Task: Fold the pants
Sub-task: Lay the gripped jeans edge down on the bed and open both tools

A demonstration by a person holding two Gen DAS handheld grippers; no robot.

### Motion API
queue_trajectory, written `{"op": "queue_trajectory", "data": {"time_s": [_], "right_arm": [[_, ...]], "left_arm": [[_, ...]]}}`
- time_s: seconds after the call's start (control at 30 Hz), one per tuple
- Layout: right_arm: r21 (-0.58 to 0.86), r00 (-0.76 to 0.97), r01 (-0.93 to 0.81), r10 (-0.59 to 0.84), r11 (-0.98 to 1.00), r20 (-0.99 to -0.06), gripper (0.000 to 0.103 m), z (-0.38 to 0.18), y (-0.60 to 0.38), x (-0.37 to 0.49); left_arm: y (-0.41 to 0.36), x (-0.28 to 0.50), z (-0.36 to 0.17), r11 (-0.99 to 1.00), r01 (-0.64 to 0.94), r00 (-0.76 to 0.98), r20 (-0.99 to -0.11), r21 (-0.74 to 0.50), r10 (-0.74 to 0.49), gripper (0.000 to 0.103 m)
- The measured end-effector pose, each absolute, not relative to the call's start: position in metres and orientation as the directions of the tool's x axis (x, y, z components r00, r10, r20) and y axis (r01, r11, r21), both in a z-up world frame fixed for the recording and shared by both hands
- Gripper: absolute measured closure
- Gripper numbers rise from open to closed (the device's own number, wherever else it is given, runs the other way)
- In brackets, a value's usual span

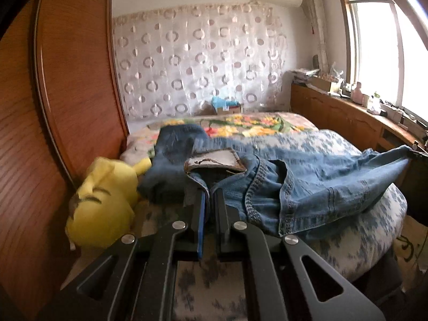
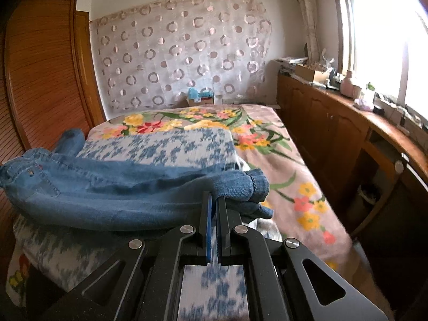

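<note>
Blue denim pants (image 1: pixel 307 184) hang stretched across the bed between my two grippers. My left gripper (image 1: pixel 210 190) is shut on the waistband, just under the leather label patch (image 1: pixel 214 161). In the right wrist view the pants (image 2: pixel 107 187) run off to the left, and my right gripper (image 2: pixel 214 196) is shut on the leg cuffs (image 2: pixel 248 186). The far cuff end in the left wrist view reaches a dark shape at the right edge (image 1: pixel 417 155). The cloth sags in the middle over a blue-and-white patterned quilt (image 2: pixel 165 144).
A yellow plush toy (image 1: pixel 104 203) lies at the left by the wooden wardrobe (image 1: pixel 67 93). A floral blanket (image 2: pixel 283 160) covers the bed beyond. Wooden cabinets (image 2: pixel 334 123) with clutter run under the window on the right. A small box (image 1: pixel 226 105) sits by the curtain.
</note>
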State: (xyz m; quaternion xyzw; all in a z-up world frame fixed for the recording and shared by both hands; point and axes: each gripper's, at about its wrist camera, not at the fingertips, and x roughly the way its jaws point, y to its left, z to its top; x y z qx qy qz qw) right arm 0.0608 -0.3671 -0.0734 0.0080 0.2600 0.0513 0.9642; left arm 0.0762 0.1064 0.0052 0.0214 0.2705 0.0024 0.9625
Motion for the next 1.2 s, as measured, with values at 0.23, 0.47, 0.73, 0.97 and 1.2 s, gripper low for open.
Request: {"op": "queue_trajectory", "data": {"time_s": [0.23, 0.47, 0.73, 0.97, 1.2], "right_arm": [[0.075, 0.817, -0.091, 0.117, 0.993, -0.565, 0.101, -0.111, -0.378, 0.053], [0.099, 0.797, -0.100, 0.139, 0.990, -0.588, 0.101, -0.117, -0.382, 0.066], [0.138, 0.802, -0.102, 0.164, 0.985, -0.574, 0.101, -0.117, -0.389, 0.041], [0.154, 0.806, -0.103, 0.173, 0.983, -0.566, 0.101, -0.121, -0.391, 0.033], [0.156, 0.802, -0.115, 0.184, 0.981, -0.568, 0.099, -0.124, -0.382, 0.030]], "left_arm": [[0.105, 0.073, -0.026, 1.000, 0.008, 0.813, -0.583, 0.020, 0.005, 0.096], [0.098, 0.071, -0.026, 0.999, 0.015, 0.803, -0.595, 0.040, 0.012, 0.096], [0.095, 0.064, -0.020, 0.999, 0.035, 0.808, -0.589, 0.036, -0.007, 0.089], [0.099, 0.058, -0.013, 0.999, 0.037, 0.817, -0.576, 0.019, -0.019, 0.075], [0.096, 0.059, -0.011, 0.999, 0.046, 0.818, -0.573, -0.029, -0.054, 0.030]]}}
